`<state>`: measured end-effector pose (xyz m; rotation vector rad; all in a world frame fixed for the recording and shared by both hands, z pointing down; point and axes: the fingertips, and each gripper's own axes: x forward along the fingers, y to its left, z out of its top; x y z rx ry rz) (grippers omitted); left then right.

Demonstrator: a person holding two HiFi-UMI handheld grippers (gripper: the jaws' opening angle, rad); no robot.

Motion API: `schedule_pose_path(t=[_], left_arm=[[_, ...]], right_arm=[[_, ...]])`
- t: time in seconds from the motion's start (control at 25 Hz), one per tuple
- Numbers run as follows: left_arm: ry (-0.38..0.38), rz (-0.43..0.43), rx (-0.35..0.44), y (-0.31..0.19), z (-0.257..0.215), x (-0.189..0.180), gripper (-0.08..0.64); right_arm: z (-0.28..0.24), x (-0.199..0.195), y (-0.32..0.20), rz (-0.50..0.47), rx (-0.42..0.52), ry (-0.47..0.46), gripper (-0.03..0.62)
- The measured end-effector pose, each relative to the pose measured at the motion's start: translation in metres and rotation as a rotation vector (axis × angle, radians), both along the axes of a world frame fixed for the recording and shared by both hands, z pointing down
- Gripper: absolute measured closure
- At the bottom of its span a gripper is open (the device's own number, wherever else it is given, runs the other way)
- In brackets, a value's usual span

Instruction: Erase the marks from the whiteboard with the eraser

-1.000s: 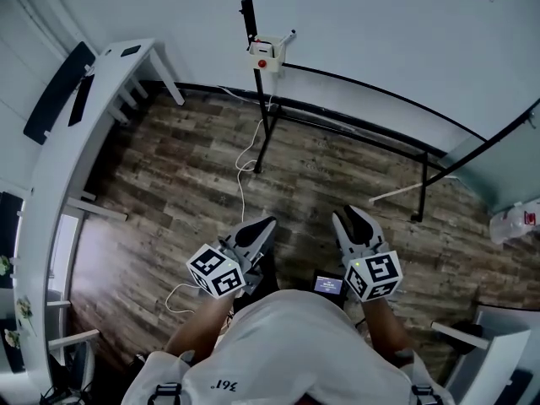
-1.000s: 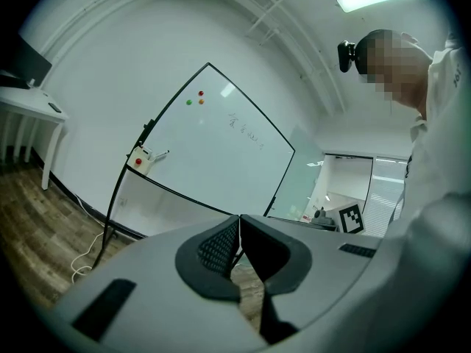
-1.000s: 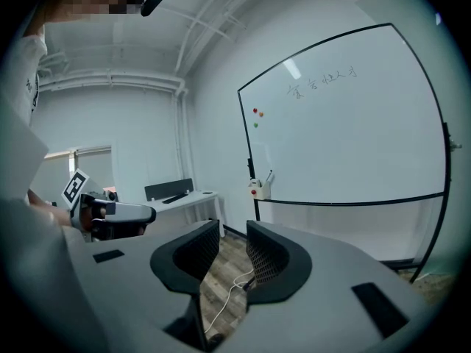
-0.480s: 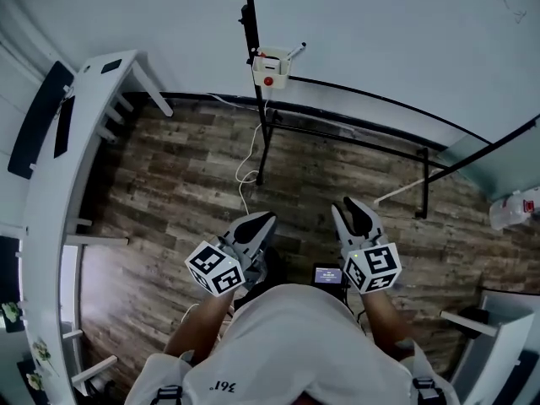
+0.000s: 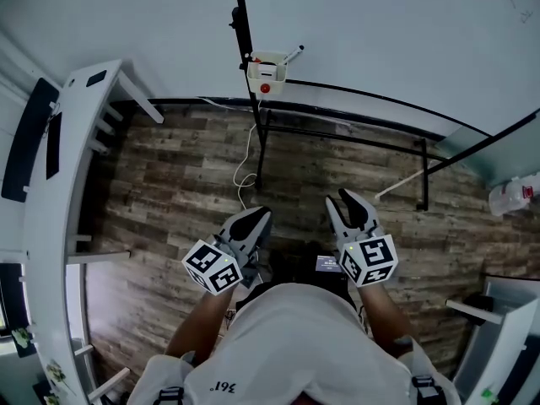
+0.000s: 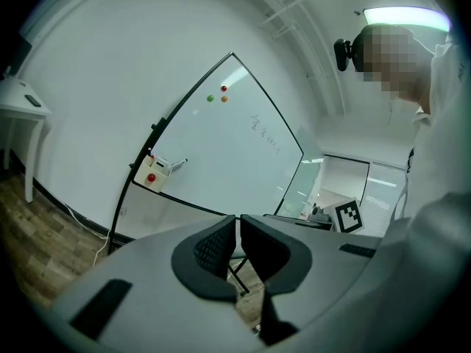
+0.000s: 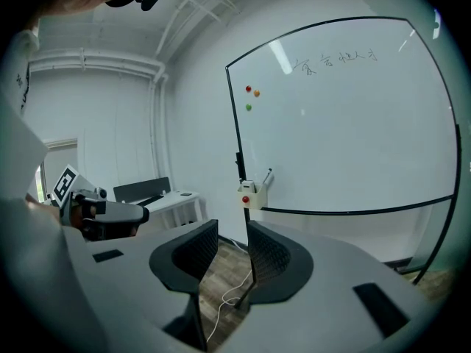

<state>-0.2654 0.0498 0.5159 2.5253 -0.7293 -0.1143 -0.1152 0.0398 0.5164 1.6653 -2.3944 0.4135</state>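
The whiteboard (image 5: 380, 32) stands ahead on a black frame, with faint handwritten marks (image 7: 335, 59) near its top and three small magnets (image 7: 252, 96). A cream holder box (image 5: 266, 72) with a red dot and a marker sticking out hangs at its lower left corner; I cannot make out an eraser. My left gripper (image 5: 253, 222) is held at waist height, its jaws together and empty. My right gripper (image 5: 348, 205) is beside it with a clear gap between the jaws, which have just been opening a little, with nothing between them. Both point at the board from a distance.
A white desk (image 5: 59, 167) runs along the left wall. A white cable (image 5: 245, 171) trails over the wooden floor by the stand's leg (image 5: 261, 146). A white container (image 5: 510, 197) sits at the right edge. A small lit screen (image 5: 327, 263) hangs at the person's waist.
The person has stepped nearer the whiteboard with both grippers held out in front. The holder box and the stand sit lower and closer in the head view.
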Motion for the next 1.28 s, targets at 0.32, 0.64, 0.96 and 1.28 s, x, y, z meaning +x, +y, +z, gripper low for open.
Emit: schedule_pose_path(t=[0.32, 0.64, 0.96, 1.28], left_arm=[[-0.003, -0.079, -0.017, -0.039, 0.001, 0.022, 0.551], [-0.009, -0.138, -0.012, -0.087, -0.002, 0.064, 0.551], [-0.014, -0.181, -0.042, -0.125, 0.006, 0.071, 0.551], [-0.018, -0.131, -0.057, -0.165, 0.011, 0.051, 0.551]], right_arm=[[0.006, 0.016, -0.048, -0.056, -0.007, -0.013, 0.466], [0.005, 0.045, -0.101, -0.124, 0.001, -0.004, 0.466], [0.012, 0.048, -0.148, -0.153, -0.013, 0.008, 0.458], [0.025, 0.012, -0.193, -0.129, -0.045, 0.015, 0.449]])
